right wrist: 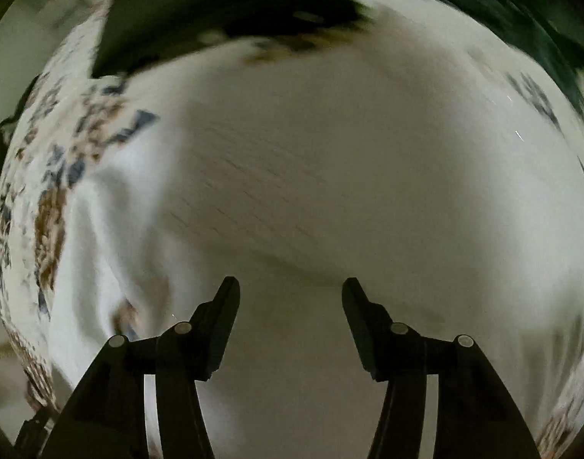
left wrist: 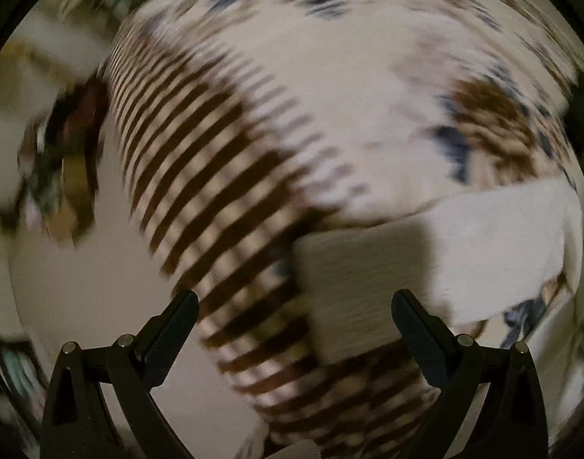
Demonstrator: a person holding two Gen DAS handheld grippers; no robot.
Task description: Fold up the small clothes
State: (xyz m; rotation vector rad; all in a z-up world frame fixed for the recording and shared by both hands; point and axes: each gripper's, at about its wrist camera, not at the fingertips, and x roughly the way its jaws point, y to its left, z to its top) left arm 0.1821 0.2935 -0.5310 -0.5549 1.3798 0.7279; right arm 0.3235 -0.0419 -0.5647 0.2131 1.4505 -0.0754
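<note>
The left gripper (left wrist: 294, 306) points down over a bed covered by a patterned sheet (left wrist: 368, 88), white with brown and blue motifs and a band of brown stripes. Its fingers (left wrist: 177, 321) stand wide apart, and nothing is gripped between them. A white cloth (left wrist: 368, 267), seemingly folded, lies on the sheet just ahead of the fingertips, its near part showing in the gap between the fingers and reaching toward the right one. Heavy motion blur smears this whole view, so whether a fingertip touches the cloth cannot be told. Beyond the bed's left edge lies a dark, mottled heap (left wrist: 62, 160) too blurred to identify.

The right gripper (right wrist: 291, 294) also looks down close onto fabric. Its fingers (right wrist: 225, 306) stand partly open, with a clear gap between them, and hold nothing. Pale white fabric (right wrist: 311, 176) fills nearly the whole view beneath them; it is hard to tell where a garment ends and the sheet begins. The same brown and blue pattern shows toward the left side. A black shape (right wrist: 215, 19) sits at the far edge, cut off and blurred beyond recognition.
</note>
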